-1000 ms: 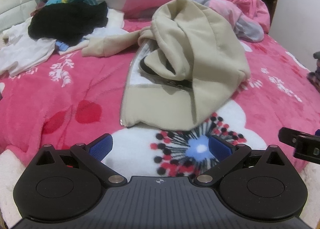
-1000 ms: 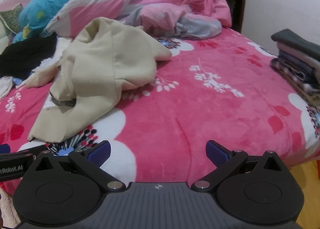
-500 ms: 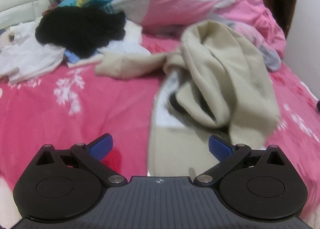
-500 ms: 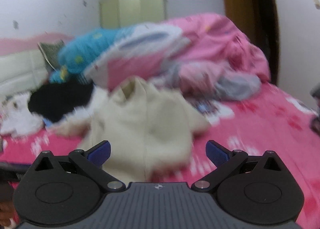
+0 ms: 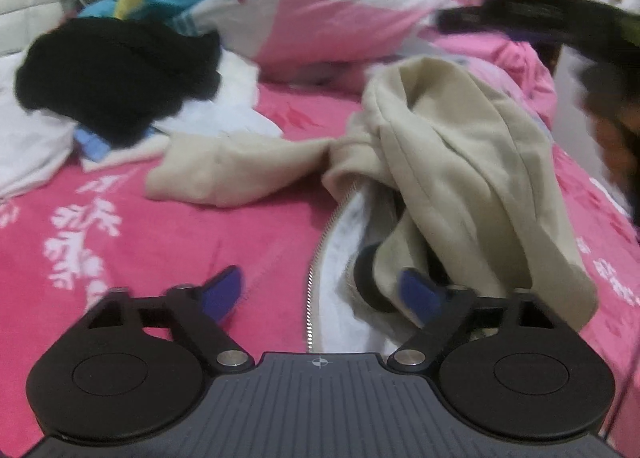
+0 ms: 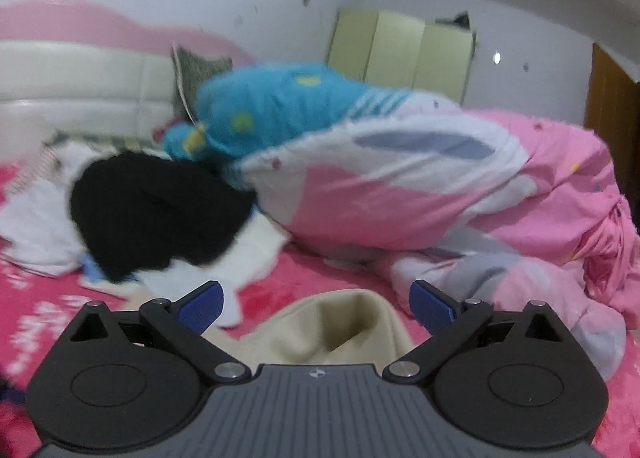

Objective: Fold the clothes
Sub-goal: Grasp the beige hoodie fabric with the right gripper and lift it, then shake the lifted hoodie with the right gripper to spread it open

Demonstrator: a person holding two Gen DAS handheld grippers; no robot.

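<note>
The beige jacket (image 5: 460, 161) lies crumpled on the pink bed (image 5: 160, 234). The left gripper (image 5: 320, 294) has its fingers wide apart over the jacket's zipper (image 5: 316, 266). The right gripper (image 6: 316, 304) is wide open too, holding nothing.

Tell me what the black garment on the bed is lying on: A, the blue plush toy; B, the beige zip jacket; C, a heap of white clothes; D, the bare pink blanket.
C: the black garment sits on white clothes, apart from the beige jacket.
</note>
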